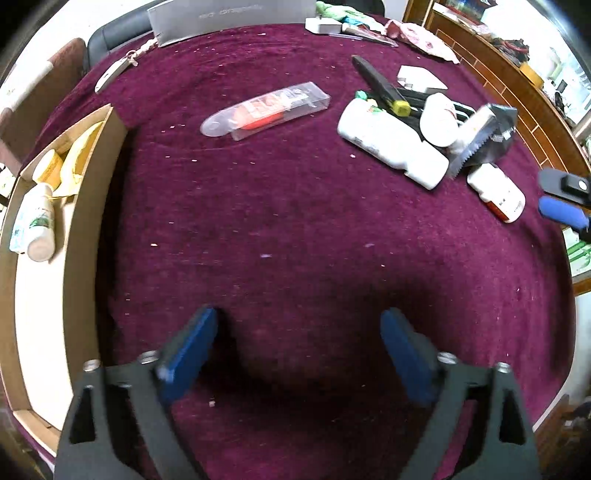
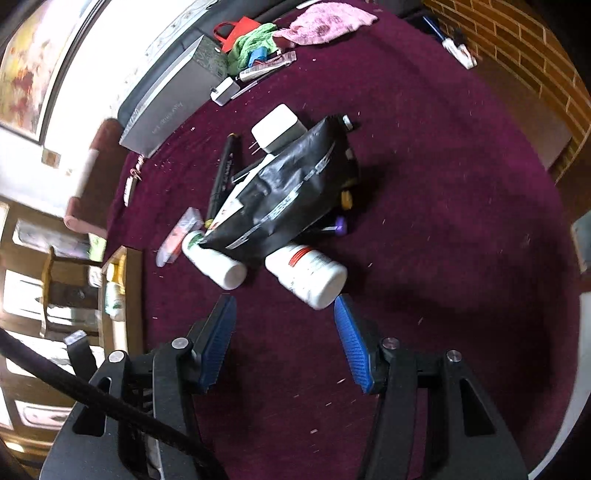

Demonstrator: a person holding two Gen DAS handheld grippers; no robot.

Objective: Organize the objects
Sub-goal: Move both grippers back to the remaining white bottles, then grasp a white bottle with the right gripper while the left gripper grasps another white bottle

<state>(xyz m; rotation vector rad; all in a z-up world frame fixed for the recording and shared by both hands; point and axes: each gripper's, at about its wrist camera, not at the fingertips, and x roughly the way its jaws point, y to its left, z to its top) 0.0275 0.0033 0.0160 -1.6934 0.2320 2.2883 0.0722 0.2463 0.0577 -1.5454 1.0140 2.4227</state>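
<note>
My left gripper (image 1: pixel 299 317) is open and empty above the maroon tablecloth (image 1: pixel 295 229). A cardboard box (image 1: pixel 88 206) at the left holds a white bottle (image 1: pixel 37 225) and yellow items. A clear packet with a red item (image 1: pixel 266 109) lies mid-table. At the right is a pile: a long white bottle (image 1: pixel 391 144), a black foil pouch (image 1: pixel 487 133), a small white bottle with red label (image 1: pixel 498 192), a black marker (image 1: pixel 380 85). My right gripper (image 2: pixel 284 306) is open, just short of the red-labelled bottle (image 2: pixel 310 273). The pouch (image 2: pixel 288 192) lies over the other bottle (image 2: pixel 218 266).
A white charger (image 2: pixel 279 127) and markers lie behind the pouch. A grey box (image 2: pixel 173 99), cloths (image 2: pixel 325 20) and small items sit at the table's far edge. A brick wall (image 2: pixel 535 44) is on the right. My right gripper's fingertip (image 1: pixel 561 212) shows at the left wrist view's right edge.
</note>
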